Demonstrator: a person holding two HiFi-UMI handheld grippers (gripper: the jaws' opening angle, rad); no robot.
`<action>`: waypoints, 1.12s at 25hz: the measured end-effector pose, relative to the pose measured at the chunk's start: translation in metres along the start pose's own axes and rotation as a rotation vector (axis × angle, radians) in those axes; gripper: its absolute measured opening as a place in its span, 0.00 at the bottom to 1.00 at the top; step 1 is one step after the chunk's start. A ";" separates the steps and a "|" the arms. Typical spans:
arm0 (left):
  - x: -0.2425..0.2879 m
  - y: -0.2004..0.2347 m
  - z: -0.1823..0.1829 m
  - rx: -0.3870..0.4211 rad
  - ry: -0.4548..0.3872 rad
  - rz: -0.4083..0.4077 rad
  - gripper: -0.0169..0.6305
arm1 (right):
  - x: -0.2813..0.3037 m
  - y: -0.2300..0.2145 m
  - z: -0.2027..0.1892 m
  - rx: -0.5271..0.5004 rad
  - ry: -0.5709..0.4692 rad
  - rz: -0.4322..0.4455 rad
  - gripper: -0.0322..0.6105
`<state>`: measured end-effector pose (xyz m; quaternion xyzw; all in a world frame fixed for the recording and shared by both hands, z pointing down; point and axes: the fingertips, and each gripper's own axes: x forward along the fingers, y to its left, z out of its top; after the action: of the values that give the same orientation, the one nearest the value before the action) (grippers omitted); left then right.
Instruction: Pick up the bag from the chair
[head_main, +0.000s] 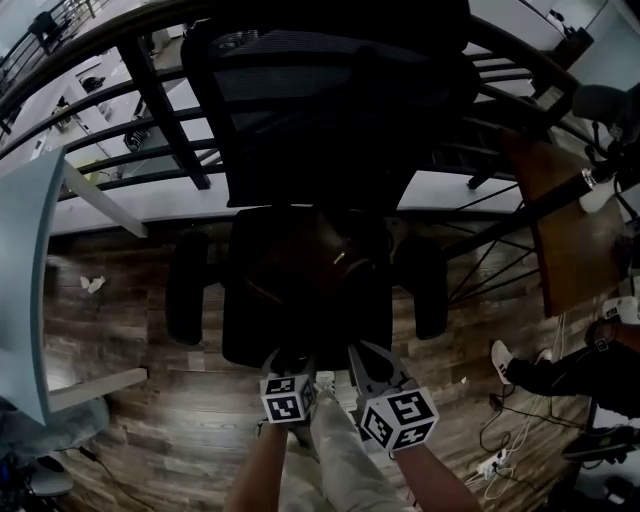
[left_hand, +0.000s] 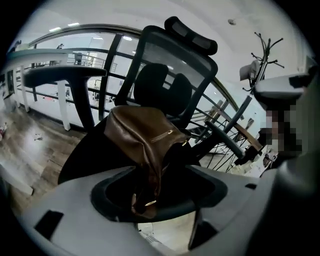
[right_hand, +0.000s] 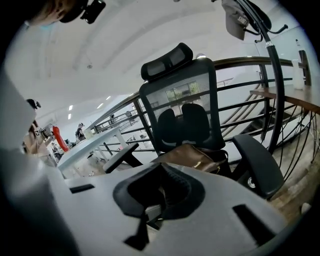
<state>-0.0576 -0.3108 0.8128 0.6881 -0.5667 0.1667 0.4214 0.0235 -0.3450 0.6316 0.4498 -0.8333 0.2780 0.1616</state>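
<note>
A brown leather bag (head_main: 310, 255) lies on the seat of a black mesh office chair (head_main: 250, 330). In the left gripper view the bag (left_hand: 142, 135) leans toward the backrest (left_hand: 170, 70). Its strap (left_hand: 145, 200), with a gold buckle, hangs down between the jaws. My left gripper (head_main: 290, 358) (left_hand: 150, 197) is at the seat's front edge and looks open around that strap. My right gripper (head_main: 365, 358) (right_hand: 161, 192) is just beside it, shut and empty, short of the bag (right_hand: 192, 157).
The chair's armrests (head_main: 187, 285) (head_main: 430, 285) flank the seat. A dark railing (head_main: 150, 150) runs behind the chair. There is a pale table (head_main: 25, 260) at left and a wooden table (head_main: 570, 250) at right. A person's shoe (head_main: 503, 357) and cables (head_main: 495, 465) lie on the wood floor.
</note>
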 end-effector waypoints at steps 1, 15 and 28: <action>0.010 0.001 -0.005 -0.001 0.016 0.006 0.46 | 0.002 -0.003 -0.002 0.003 0.005 -0.002 0.05; 0.104 0.019 -0.012 0.010 0.101 0.082 0.47 | 0.022 -0.045 -0.029 0.051 0.049 -0.049 0.05; 0.089 0.010 0.019 0.002 0.082 0.055 0.07 | 0.021 -0.041 -0.013 0.060 0.009 -0.051 0.05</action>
<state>-0.0444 -0.3822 0.8680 0.6653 -0.5676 0.2068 0.4387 0.0469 -0.3686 0.6655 0.4740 -0.8122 0.3006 0.1590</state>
